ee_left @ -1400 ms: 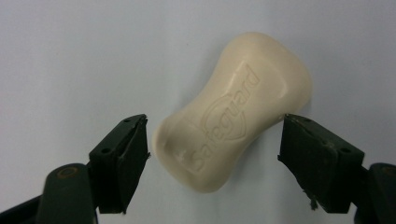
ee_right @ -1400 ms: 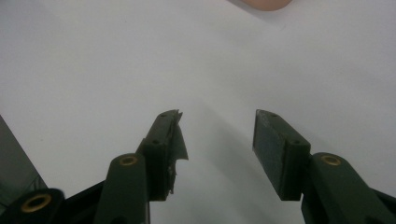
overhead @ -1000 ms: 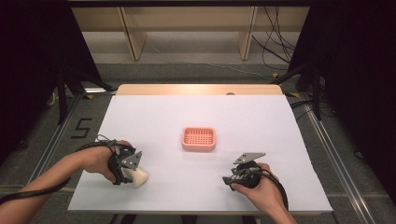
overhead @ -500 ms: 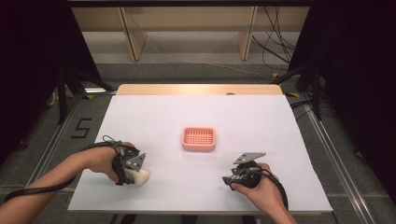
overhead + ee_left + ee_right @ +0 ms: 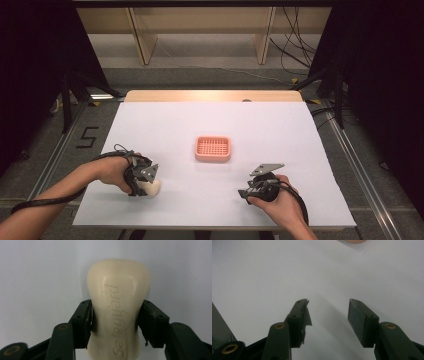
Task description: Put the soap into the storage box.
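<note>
Left claw (image 5: 148,184) clamped on a cream soap bar (image 5: 119,312), jaws just closed in, pads pressing both of its long sides; embossed lettering facing up. Bar lying on the white bench (image 5: 210,125) near its front-left corner, close to the front edge, with bare surface beyond its far end. Right claw (image 5: 248,192) empty, jaws apart, resting low near the front edge at right. Pink basket (image 5: 213,148) mid-bench, well apart from both claws, open surface all round it.
</note>
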`<action>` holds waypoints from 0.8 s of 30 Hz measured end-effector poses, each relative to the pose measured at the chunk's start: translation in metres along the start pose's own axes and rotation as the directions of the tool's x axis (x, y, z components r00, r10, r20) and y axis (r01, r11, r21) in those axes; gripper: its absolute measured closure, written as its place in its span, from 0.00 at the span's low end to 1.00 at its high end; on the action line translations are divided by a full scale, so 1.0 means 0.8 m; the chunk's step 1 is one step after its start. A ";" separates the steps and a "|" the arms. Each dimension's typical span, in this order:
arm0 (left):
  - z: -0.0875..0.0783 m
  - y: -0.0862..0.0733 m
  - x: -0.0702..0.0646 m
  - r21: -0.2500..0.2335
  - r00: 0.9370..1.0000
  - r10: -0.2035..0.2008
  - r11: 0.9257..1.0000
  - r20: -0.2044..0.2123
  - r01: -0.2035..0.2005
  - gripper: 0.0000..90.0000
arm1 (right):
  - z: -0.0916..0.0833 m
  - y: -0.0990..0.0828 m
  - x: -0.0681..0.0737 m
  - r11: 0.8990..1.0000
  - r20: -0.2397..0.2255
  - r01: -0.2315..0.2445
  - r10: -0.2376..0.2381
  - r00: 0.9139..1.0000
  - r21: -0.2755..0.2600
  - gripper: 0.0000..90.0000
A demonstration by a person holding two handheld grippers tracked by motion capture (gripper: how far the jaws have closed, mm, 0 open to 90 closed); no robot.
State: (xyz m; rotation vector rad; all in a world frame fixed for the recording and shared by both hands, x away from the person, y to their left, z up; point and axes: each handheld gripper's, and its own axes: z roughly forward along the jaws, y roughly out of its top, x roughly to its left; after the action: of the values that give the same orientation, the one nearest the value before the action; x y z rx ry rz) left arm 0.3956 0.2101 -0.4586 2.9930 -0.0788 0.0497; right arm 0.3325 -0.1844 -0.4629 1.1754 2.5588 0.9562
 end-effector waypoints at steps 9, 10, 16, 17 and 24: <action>0.000 0.000 -0.002 0.020 0.996 -0.092 0.996 0.014 0.092 0.55 | -0.001 0.000 0.001 1.000 -0.004 -0.012 0.012 1.000 0.010 0.56; 0.000 0.001 -0.002 0.024 0.995 -0.097 0.995 0.014 0.097 0.55 | -0.001 0.000 0.001 1.000 -0.005 -0.011 0.011 1.000 0.009 0.56; -0.001 0.001 -0.002 0.034 0.993 -0.121 0.992 0.013 0.121 0.55 | 0.000 0.000 0.001 1.000 -0.007 -0.011 0.011 1.000 0.010 0.56; -0.001 0.001 -0.003 0.034 0.992 -0.125 0.992 0.014 0.125 0.55 | 0.000 0.000 0.001 1.000 -0.005 -0.010 0.010 1.000 0.010 0.56; -0.002 -0.003 -0.007 0.010 0.987 -0.158 0.987 -0.003 0.158 0.55 | -0.001 0.000 0.000 1.000 0.000 -0.016 0.016 1.000 0.007 0.56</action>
State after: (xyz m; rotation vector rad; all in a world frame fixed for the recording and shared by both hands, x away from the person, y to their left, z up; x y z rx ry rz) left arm 0.3902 0.2129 -0.4577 2.9985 0.1593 0.0363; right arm 0.3322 -0.1846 -0.4619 1.1997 2.5587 0.9521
